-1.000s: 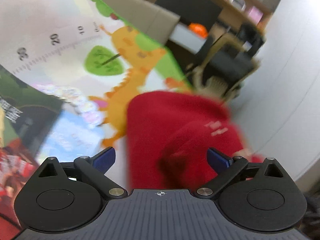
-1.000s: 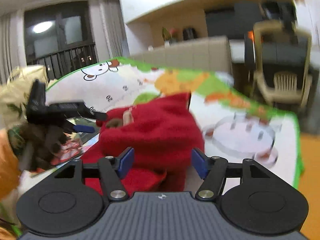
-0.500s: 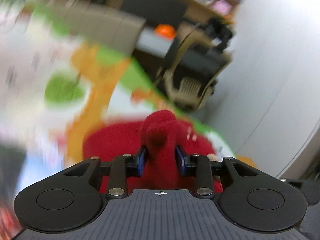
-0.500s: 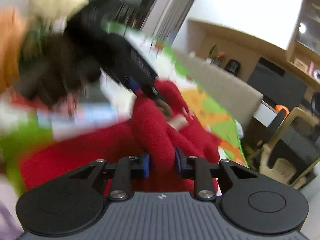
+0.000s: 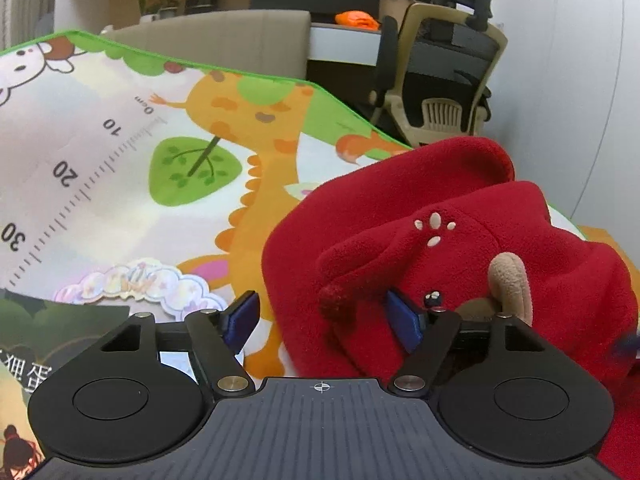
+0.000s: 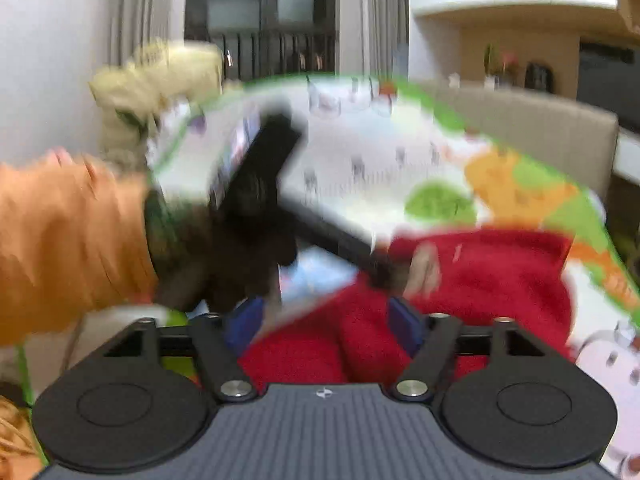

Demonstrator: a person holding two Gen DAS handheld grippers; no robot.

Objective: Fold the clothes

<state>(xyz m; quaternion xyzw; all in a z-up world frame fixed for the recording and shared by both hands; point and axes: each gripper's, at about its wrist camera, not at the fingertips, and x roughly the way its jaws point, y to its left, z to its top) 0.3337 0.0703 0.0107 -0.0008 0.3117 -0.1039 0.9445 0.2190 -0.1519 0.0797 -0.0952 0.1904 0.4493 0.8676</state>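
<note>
Red fleece garment point(image 5: 460, 240) is lying bunched on the cartoon play mat point(image 5: 120, 152), a heap with a folded-over flap carrying a small white paw print and a tan ear-like piece point(image 5: 510, 280) sticking up; in the right wrist view it's lying low and centre-right on the mat point(image 6: 480, 276). I'm seeing my left gripper point(image 5: 324, 320) spread wide now, blue pads apart, nothing clamped, though a nub of fleece is sitting between them just by the right pad. Half a second back both sets of fingers were pinched tight on a ridge of the red cloth, so I'm reading this as a release: the fold has just been laid down. Right gripper point(image 6: 326, 320) is also gaping wide, empty, red fabric lying under and beyond it. That view is motion-blurred; the orange sleeve point(image 6: 68, 240) and the other handheld unit are sweeping across on the left. Compared with a second ago the garment is looking more compact and doubled over. I'm judging one fold as done, but the heap is lumpy, so more smoothing and another fold are likely needed.
</note>
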